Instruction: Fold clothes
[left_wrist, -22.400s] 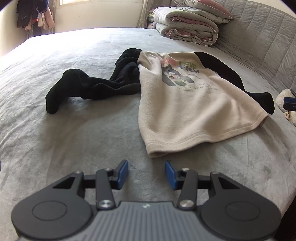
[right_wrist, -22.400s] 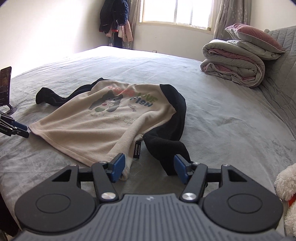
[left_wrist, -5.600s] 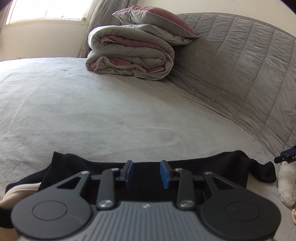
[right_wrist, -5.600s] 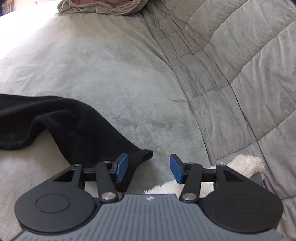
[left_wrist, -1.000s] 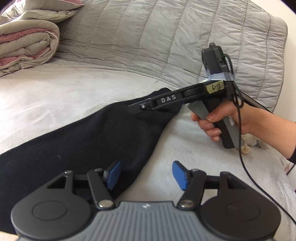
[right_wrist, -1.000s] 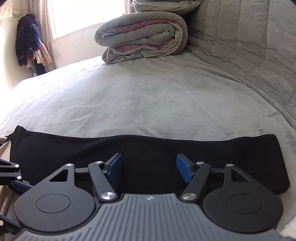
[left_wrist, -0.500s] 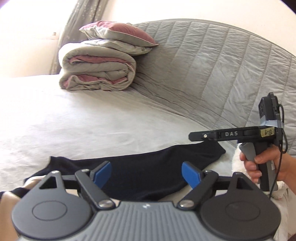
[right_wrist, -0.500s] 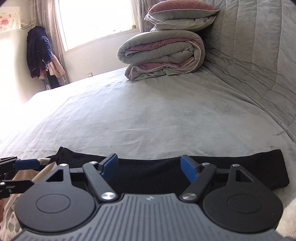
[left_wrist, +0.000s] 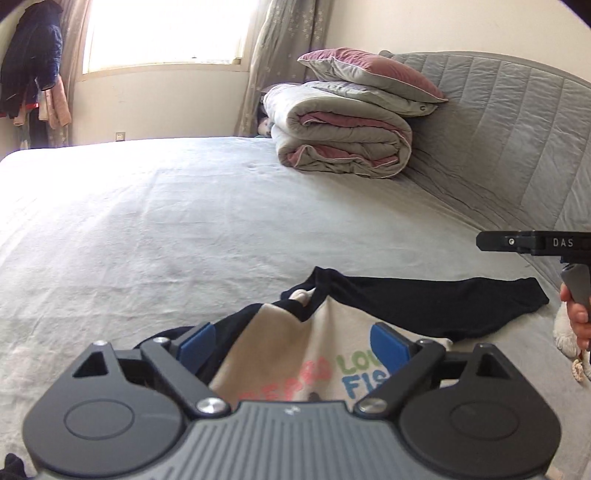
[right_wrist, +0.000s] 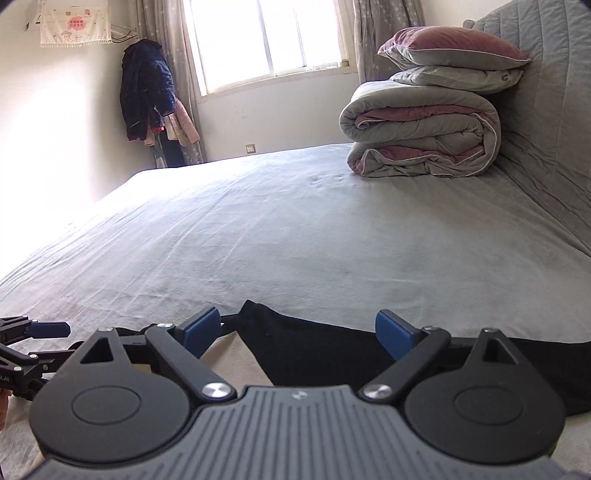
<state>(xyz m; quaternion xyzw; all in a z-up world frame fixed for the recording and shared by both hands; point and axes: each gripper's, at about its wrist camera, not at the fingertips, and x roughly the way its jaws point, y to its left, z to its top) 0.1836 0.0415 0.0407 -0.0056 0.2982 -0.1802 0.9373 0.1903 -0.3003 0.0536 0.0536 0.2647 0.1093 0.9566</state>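
Observation:
A cream sweatshirt (left_wrist: 325, 347) with a coloured print and black sleeves lies flat on the grey bed (left_wrist: 221, 229). One black sleeve (left_wrist: 436, 306) stretches straight out to the right. My left gripper (left_wrist: 293, 341) hovers open over the chest and collar, nothing between its blue pads. In the right wrist view the same black sleeve (right_wrist: 317, 354) runs across under my right gripper (right_wrist: 297, 332), which is wide open and holds nothing. The left gripper's fingertips (right_wrist: 48, 328) show at that view's left edge. The right gripper's body (left_wrist: 532, 242) and a hand (left_wrist: 578, 314) show at the left view's right edge.
A folded quilt (left_wrist: 343, 144) with pillows on top sits at the far right by the padded headboard (left_wrist: 517, 155). A white plush toy (left_wrist: 565, 332) lies near the right edge. Clothes hang on a rack (right_wrist: 151, 96) by the window. Bare bed stretches ahead.
Both grippers have pulled back and risen from the sleeve, and the views tilted up. The sweatshirt's cream chest and print now show under my left gripper. The sleeve lies straightened.

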